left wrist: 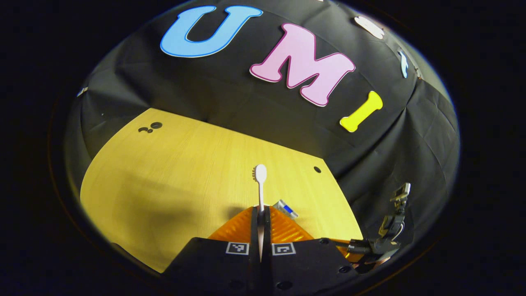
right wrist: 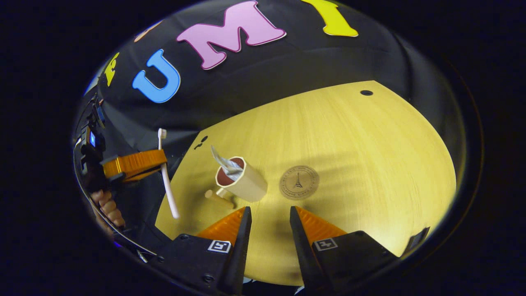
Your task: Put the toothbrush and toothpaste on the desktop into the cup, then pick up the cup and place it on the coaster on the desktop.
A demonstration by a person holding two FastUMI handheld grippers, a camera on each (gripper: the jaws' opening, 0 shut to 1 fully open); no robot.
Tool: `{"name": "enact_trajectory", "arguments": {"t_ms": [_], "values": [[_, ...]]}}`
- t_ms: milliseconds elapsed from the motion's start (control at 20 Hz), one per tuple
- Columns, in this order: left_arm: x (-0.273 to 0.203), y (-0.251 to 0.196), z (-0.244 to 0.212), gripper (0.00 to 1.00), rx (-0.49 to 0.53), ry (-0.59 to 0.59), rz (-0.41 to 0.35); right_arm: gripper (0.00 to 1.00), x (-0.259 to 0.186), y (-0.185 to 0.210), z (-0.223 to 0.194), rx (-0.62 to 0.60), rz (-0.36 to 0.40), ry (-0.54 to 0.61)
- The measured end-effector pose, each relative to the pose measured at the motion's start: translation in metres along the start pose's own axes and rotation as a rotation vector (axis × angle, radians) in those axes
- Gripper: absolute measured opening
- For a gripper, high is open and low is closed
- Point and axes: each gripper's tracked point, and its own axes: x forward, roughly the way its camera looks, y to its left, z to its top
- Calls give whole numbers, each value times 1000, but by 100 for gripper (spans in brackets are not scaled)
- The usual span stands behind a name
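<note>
Tabletop (right wrist: 370,156): pale wood grain, broad, carries everything below.

Cup (right wrist: 242,181): cream outside, reddish-brown inside, with a handle on its near-left side. It stands on the tabletop just left of the coaster, not on it. I judge it rigid, moderately heavy and breakable; take it across the rim wall or at the handle and set it down gently.

Coaster (right wrist: 299,182): flat round disc with a printed emblem, bare, just right of the cup.

Toothpaste (right wrist: 227,163): silvery tube already standing in the cup, crimped end poking above the rim. Soft and light by my reckoning; it may shift when the cup tilts.

Toothbrush (left wrist: 260,185): white, slim, stiff, light and likely slippery. It is clamped in my left claw (left wrist: 261,214) at mid-handle, head pointing away, held in the air to the left of the cup. A grip nearer the middle keeps it from pivoting.

Right claw (right wrist: 269,216): fingers apart, holding nothing, hovering over the tabletop just short of the cup and coaster.
</note>
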Motion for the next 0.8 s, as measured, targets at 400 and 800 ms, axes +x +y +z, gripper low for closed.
{"name": "enact_trajectory", "arguments": {"t_ms": [400, 800], "values": [[48, -16, 42, 6, 70, -119, -41, 58, -24, -72, -55, 247, -159, 155], [100, 2, 36, 6, 133, -124, -10, 58, -43, -108, -60, 310, -264, 163]]}}
